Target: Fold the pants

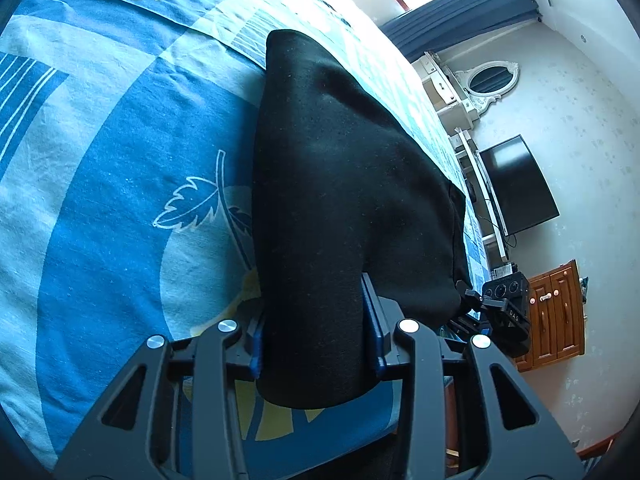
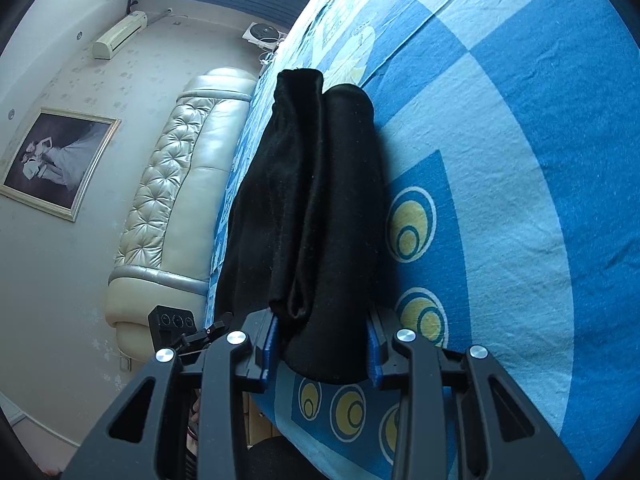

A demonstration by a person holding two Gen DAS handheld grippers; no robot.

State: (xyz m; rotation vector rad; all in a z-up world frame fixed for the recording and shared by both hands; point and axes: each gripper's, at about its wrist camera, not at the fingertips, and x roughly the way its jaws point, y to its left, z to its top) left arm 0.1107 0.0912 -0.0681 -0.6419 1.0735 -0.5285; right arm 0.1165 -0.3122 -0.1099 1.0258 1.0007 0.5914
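Note:
Black pants point(image 1: 340, 180) lie folded lengthwise on a blue patterned bed sheet point(image 1: 120, 160). My left gripper point(image 1: 316, 332) is shut on one end of them, its blue pads pressing the thick fold from both sides. At the other end, my right gripper point(image 2: 322, 344) is shut on the bundled cloth of the pants point(image 2: 312, 200), where the layered edges show. Each wrist view catches the opposite gripper at the far corner of the cloth: the right gripper point(image 1: 470, 298) and the left gripper point(image 2: 216, 326).
The sheet point(image 2: 500, 160) spreads wide beyond the pants. A padded headboard point(image 2: 180, 184) and a framed picture point(image 2: 56, 160) stand past one bed edge. A television point(image 1: 516, 188), a wooden cabinet point(image 1: 556, 316) and a white mirror dresser point(image 1: 488, 80) stand past the other.

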